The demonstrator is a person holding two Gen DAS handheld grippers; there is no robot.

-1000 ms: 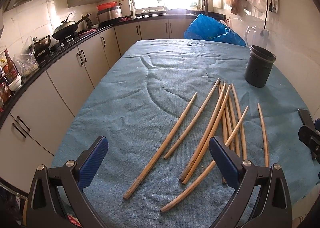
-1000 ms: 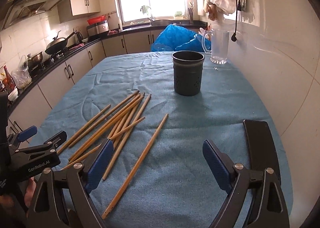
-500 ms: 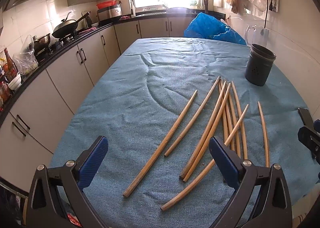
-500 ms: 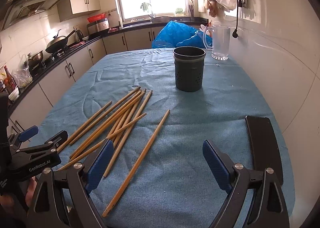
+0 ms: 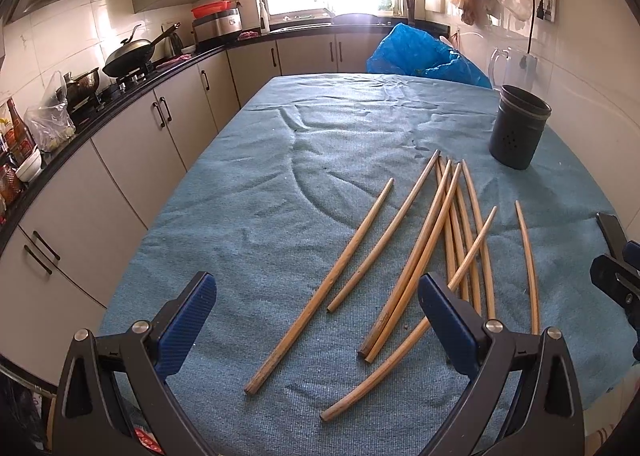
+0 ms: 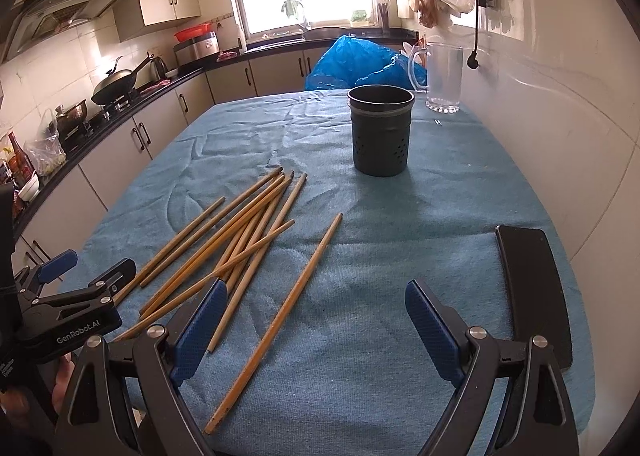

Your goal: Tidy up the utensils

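Several wooden chopsticks (image 5: 416,252) (image 6: 240,240) lie loose on the blue cloth of the table (image 5: 280,183). One chopstick (image 6: 280,316) lies apart, nearest my right gripper. A dark perforated holder cup (image 5: 518,127) (image 6: 381,131) stands upright beyond them, with nothing showing above its rim. My left gripper (image 5: 316,316) hovers open over the near ends of the chopsticks with nothing between its blue pads. To the right of the pile my right gripper (image 6: 316,320) is open too, empty, the lone chopstick running between its fingers below.
A black flat object (image 6: 532,288) lies on the cloth at the right edge. A clear jug (image 6: 442,77) and a blue plastic bag (image 6: 360,61) sit at the far end. A tiled wall borders the right side; kitchen cabinets (image 5: 132,143) run along the left.
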